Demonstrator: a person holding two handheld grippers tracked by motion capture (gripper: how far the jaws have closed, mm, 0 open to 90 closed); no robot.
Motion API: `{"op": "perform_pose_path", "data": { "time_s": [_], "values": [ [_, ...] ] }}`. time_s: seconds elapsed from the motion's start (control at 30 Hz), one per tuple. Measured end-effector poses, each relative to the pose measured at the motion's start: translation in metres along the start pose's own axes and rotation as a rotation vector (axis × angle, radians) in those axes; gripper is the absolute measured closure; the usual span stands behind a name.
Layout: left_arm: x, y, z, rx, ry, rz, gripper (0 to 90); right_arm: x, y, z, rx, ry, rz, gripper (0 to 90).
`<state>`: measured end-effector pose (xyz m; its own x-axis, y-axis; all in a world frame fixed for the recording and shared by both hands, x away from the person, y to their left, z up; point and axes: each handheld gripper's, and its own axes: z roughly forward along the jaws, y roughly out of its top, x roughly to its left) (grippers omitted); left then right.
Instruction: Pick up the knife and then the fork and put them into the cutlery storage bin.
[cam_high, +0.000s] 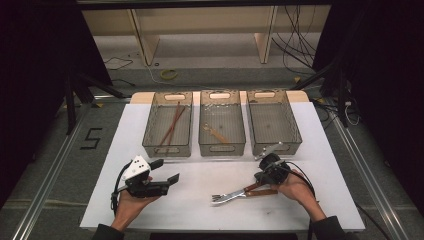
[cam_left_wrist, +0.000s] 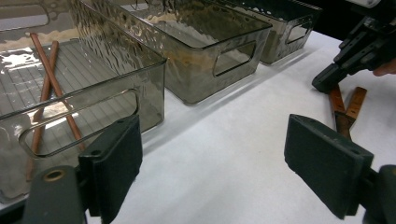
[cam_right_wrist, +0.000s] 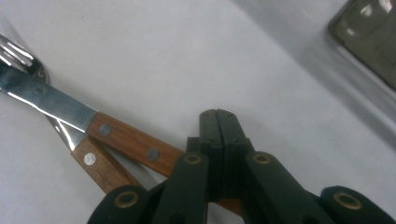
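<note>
Near right of the table (cam_high: 150, 210): the knife (cam_right_wrist: 70, 112) and fork (cam_high: 225, 196) lie crossed, wooden handles right, metal ends left. The right tongs (cam_high: 260, 176), pressed together with nothing between them, rest at the handle ends, nearer than the left tongs (cam_high: 167, 172), spread apart. Beyond stand three bins (cam_high: 222, 145); the right bin (cam_high: 295, 127) is nearest.

Your high view looks down on the whole table (cam_high: 200, 200), while both gripper views sit close, sharing the wooden-handled cutlery (cam_right_wrist: 126, 142).
</note>
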<state>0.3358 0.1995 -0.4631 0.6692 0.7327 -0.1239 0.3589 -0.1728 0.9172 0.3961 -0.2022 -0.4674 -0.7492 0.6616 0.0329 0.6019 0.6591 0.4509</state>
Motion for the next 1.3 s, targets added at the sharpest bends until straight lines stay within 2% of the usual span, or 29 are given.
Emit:
{"op": "perform_pose_path", "data": {
  "time_s": [0.3, 0.43, 0.87, 1.07, 1.2, 1.3],
  "values": [
    [0.000, 0.000, 0.000, 0.002, 0.001, 0.000, 18.7, 0.009, -0.019, -0.011, 0.022, 0.018, 0.035, 90.0],
    [0.000, 0.000, 0.000, 0.003, 0.002, 0.002, 18.7, 0.015, -0.029, -0.016, 0.024, 0.032, 0.036, 90.0],
    [0.000, 0.000, 0.000, 0.003, 0.003, 0.004, 18.7, 0.036, -0.046, -0.024, 0.054, 0.077, -0.010, 90.0],
    [0.000, 0.000, 0.001, 0.005, 0.002, 0.004, 18.7, 0.040, -0.047, -0.025, 0.060, 0.073, -0.038, 90.0],
    [0.000, 0.000, 0.001, 0.004, 0.003, 0.004, 18.8, 0.038, -0.044, -0.030, 0.042, 0.062, -0.050, 85.0],
    [0.000, 0.000, 0.001, 0.004, 0.003, 0.007, 18.7, 0.038, -0.041, -0.037, 0.002, 0.070, -0.081, 73.0]
  ]
}}
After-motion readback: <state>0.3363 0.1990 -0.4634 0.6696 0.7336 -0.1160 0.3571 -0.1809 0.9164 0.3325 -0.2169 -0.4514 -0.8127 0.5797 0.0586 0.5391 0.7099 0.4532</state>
